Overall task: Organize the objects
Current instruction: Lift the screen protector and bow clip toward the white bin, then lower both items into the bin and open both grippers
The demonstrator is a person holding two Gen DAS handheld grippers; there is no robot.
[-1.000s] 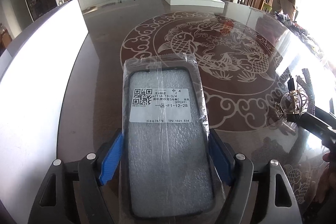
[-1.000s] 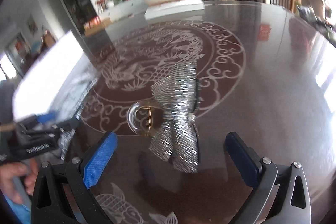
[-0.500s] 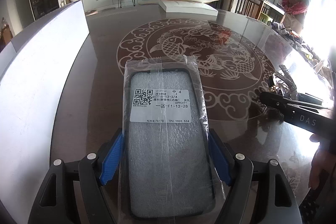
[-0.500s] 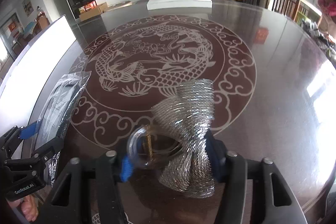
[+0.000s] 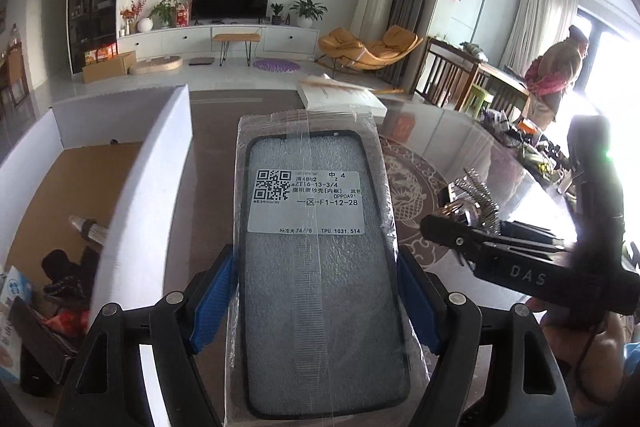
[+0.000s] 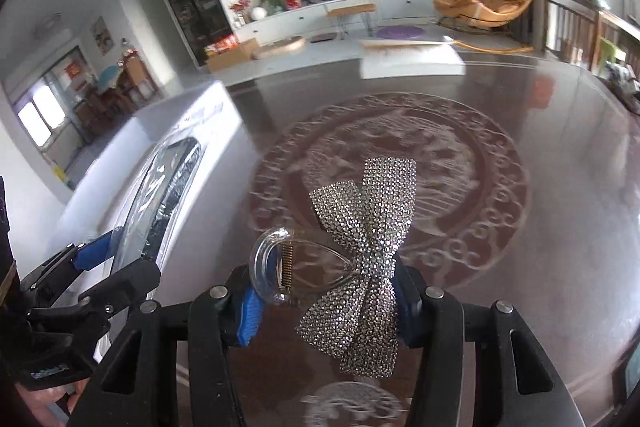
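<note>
Left gripper (image 5: 316, 301) pinching wrapped phone case (image 5: 320, 267), right gripper (image 6: 326, 301) clamped on rhinestone bow hair clip (image 6: 360, 263), patterned bench (image 6: 500, 211) beneath both

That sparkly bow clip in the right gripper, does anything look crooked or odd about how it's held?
Slightly. The bow hair clip sits tilted in the right gripper, its rhinestone bow slanting across the pads while the clear clip loop sticks out to the left. Nothing looks broken or spilled.
</note>
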